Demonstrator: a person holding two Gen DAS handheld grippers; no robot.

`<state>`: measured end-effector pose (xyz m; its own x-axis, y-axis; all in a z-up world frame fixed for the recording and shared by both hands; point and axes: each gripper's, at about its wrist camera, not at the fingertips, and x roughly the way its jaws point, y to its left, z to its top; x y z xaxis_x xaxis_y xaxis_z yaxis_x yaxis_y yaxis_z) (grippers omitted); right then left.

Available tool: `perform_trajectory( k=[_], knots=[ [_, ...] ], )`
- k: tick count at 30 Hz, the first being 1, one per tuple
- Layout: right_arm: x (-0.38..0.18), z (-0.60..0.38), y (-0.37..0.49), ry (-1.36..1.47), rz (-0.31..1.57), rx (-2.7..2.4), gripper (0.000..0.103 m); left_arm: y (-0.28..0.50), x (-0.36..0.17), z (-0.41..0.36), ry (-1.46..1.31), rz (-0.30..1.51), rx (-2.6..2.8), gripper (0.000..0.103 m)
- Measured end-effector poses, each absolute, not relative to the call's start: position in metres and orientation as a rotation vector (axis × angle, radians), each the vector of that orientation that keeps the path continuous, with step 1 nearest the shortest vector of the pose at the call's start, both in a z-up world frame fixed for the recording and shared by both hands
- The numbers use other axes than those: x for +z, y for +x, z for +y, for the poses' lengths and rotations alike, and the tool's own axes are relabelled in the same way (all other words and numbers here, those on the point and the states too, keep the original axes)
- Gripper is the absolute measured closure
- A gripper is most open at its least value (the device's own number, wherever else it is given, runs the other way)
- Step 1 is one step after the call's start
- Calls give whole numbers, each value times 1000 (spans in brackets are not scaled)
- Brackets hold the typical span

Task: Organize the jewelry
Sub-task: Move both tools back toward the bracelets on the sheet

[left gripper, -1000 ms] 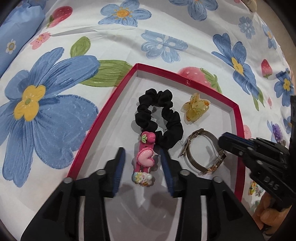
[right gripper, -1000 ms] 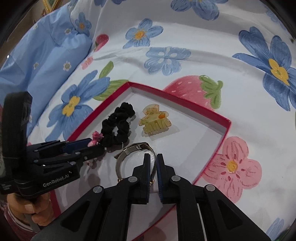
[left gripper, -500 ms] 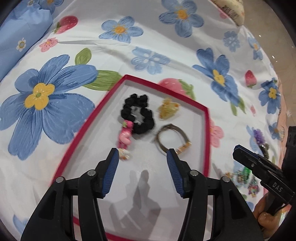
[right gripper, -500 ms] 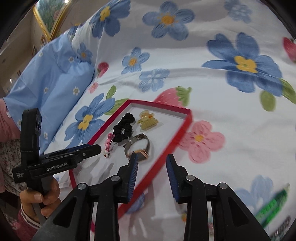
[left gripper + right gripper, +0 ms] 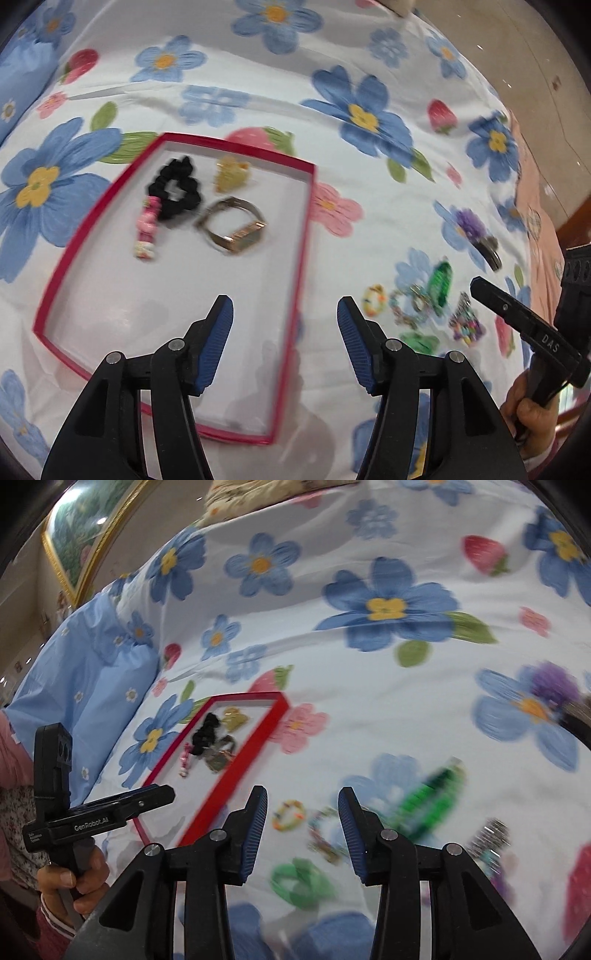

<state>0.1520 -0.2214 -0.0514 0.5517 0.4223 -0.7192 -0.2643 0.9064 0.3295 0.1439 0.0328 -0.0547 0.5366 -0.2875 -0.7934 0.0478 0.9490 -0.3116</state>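
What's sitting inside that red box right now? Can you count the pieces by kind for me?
In the red box:
Black scrunchie: 1
Yellow claw clip: 1
Pink heart hair clip: 1
Wristwatch: 1
Total: 4
More blurred pieces lie loose on the floral bedspread outside the box; they are not counted here.

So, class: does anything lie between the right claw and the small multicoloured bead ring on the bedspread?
Nothing visible does. The right claw hangs open over the bead ring, which lies bare on the bedspread, just outside the red tray.
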Motion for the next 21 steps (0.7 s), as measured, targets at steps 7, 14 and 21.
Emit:
perform_trajectory(
  k=[7,14,21],
  knots=[
    [-52,-271,127,220,885,313,61,138,-53,0,-223,1001,-263,45],
    [-58,-308,112,250,886,242,60,137,-53,-27,-173,1012,-301,45],
    [-62,-334,110,262,888,194,60,141,-54,-56,-109,1019,-344,45]
  ],
)
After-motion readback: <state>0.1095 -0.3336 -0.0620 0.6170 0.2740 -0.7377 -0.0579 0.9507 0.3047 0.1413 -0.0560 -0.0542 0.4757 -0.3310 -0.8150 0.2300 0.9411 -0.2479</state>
